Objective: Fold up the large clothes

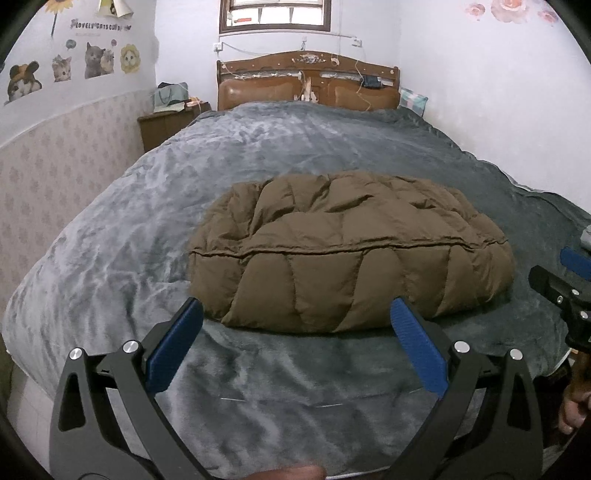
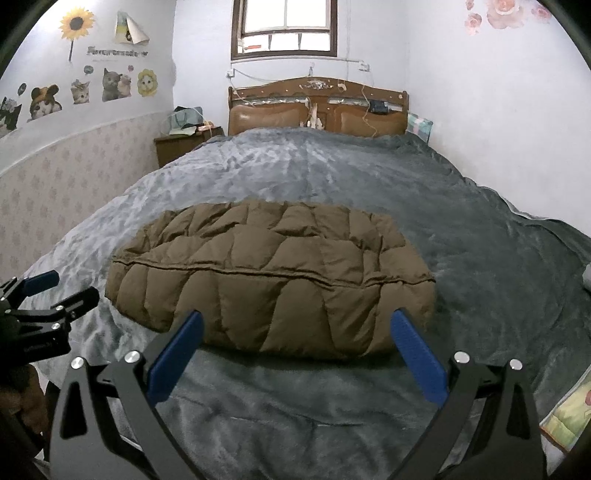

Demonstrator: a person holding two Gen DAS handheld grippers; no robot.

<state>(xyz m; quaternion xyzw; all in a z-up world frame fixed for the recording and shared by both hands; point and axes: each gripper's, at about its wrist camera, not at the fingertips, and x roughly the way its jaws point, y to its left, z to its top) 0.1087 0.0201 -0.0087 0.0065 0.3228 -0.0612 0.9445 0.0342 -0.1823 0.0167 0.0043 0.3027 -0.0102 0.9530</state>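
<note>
Brown quilted puffer jacket [image 1: 347,251] sits folded into a fat bundle on the grey fleece blanket [image 1: 258,147], well short of the wooden headboard [image 1: 308,79]. Left gripper [image 1: 297,314] and right gripper [image 2: 297,325] both gape wide, empty, just off the bundle's near edge.

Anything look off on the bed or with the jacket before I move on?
Nothing about the jacket stands out: it lies folded in a compact bundle on the blanket, clear of both open grippers, left and right. The one oddity is a wall sticker peeling at its corner.
</note>
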